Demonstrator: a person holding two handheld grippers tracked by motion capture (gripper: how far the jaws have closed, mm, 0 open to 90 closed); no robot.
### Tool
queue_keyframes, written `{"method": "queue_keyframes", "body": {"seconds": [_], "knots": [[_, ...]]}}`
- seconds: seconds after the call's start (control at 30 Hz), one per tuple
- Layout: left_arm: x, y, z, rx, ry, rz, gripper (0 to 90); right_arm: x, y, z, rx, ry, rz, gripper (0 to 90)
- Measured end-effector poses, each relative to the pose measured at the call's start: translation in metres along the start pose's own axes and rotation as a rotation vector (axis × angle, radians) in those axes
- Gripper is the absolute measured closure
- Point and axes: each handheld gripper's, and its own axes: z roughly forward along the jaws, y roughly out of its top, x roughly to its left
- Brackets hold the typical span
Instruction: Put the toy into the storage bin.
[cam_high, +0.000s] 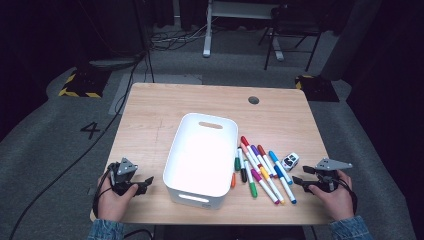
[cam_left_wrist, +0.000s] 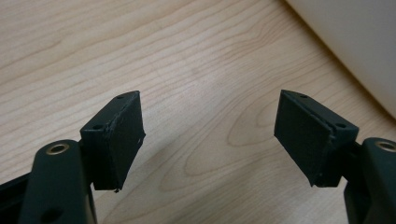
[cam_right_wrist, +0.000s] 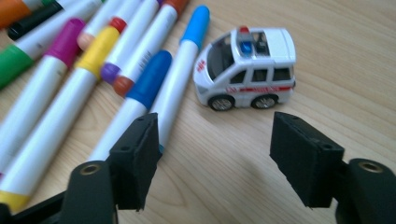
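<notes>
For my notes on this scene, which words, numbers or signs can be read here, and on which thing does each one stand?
"4": white number on the grey floor, left of the wooden table.
Red lettering on the side stripe of the small white toy ambulance: too blurred to read.
Coloured felt markers: no readable print.

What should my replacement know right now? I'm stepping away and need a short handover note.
Left gripper: open, holding nothing, low over the table left of the white bin.
Right gripper: open, holding nothing, pointed at the toy ambulance beside the markers.
Done: nothing is in the bin.
Left: probably picking up the ambulance and markers and putting them in the bin.
</notes>
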Motion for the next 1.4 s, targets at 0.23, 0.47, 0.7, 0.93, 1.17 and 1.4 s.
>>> {"method": "queue_keyframes", "body": {"seconds": [0.23, 0.47, 0.7, 0.93, 1.17, 1.4], "knots": [[-0.001, -0.005, 0.009, 0.005, 0.013, 0.008, 20.3, 0.017, 0.01, 0.001, 0.007, 0.042, 0.032, 54.9], [-0.006, -0.005, 0.011, -0.006, 0.038, -0.021, 20.3, 0.032, 0.021, 0.003, 0.046, 0.05, 0.014, 66.3], [-0.006, -0.005, 0.011, -0.005, 0.033, -0.031, 20.1, 0.03, 0.026, 0.014, 0.078, 0.014, 0.004, 70.5], [-0.006, -0.004, 0.011, 0.0, 0.033, -0.025, 19.5, 0.026, 0.021, 0.028, 0.134, -0.005, 0.018, 71.0], [-0.005, -0.004, 0.011, -0.001, 0.036, -0.023, 19.5, 0.026, 0.025, 0.033, 0.139, -0.023, 0.02, 71.2], [-0.003, -0.004, 0.012, -0.002, 0.014, -0.008, 18.9, 0.025, 0.027, 0.034, 0.153, -0.026, 0.023, 72.3]]}}
